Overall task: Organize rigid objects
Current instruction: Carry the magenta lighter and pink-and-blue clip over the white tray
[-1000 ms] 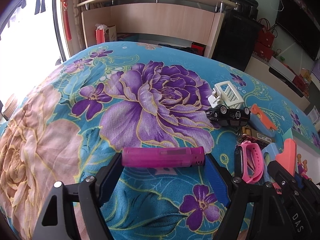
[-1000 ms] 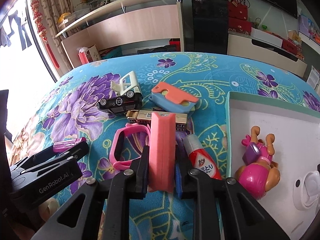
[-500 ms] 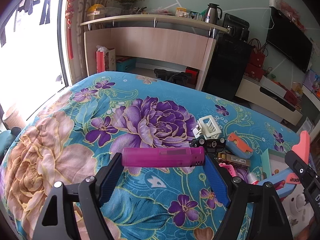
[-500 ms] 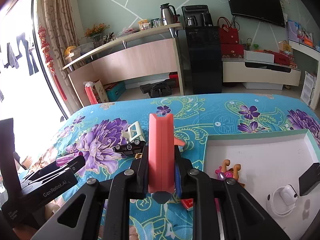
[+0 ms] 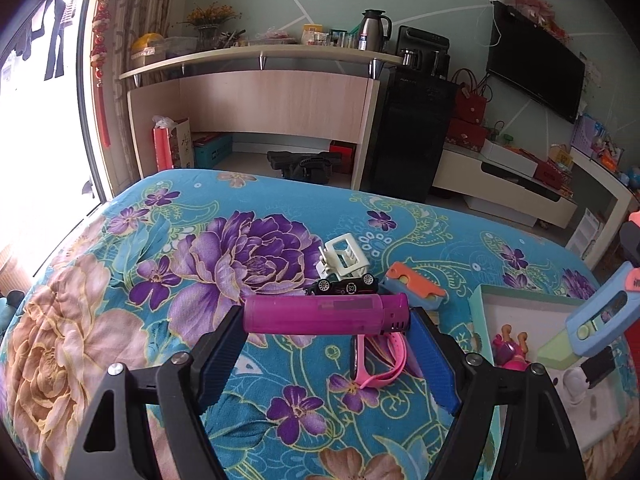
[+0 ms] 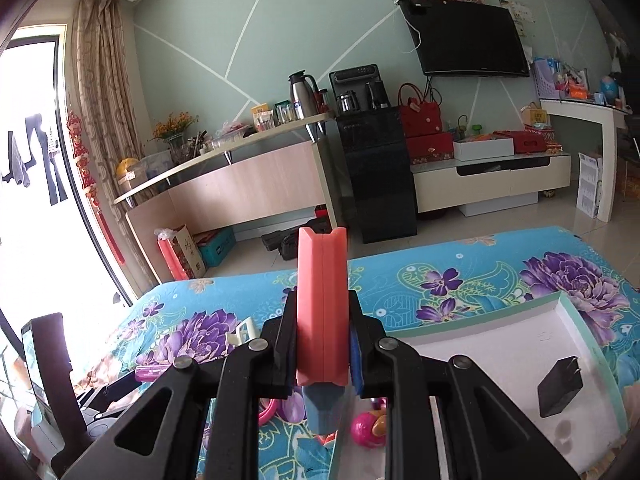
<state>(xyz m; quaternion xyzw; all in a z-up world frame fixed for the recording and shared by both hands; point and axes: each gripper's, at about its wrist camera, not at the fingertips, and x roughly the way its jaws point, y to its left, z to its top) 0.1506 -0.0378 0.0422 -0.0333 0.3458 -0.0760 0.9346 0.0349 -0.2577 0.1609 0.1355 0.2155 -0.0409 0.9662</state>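
My left gripper [image 5: 326,322] is shut on a magenta lighter [image 5: 326,314], held crosswise by its two ends above the flowered blanket [image 5: 120,340]. My right gripper [image 6: 322,344] is shut on a coral and blue toy knife [image 6: 322,308] that stands upright between the pads. In the left wrist view the same toy knife [image 5: 596,322] shows at the right, over the white tray [image 5: 486,292]. In the right wrist view the left gripper's lighter [image 6: 150,372] shows low on the left. The tray [image 6: 560,300] lies below and to the right.
On the blanket lie a white toy car [image 5: 344,258], a black toy car [image 5: 346,286], an orange and blue case [image 5: 416,288] and a pink wristband [image 5: 380,360]. The tray holds a pink doll [image 6: 368,424] and a black charger [image 6: 560,384]. A desk and cabinets stand beyond the bed.
Both grippers have risen from the blanket with their objects still gripped. The right one has tilted up and shifted over the tray; more of the room shows.
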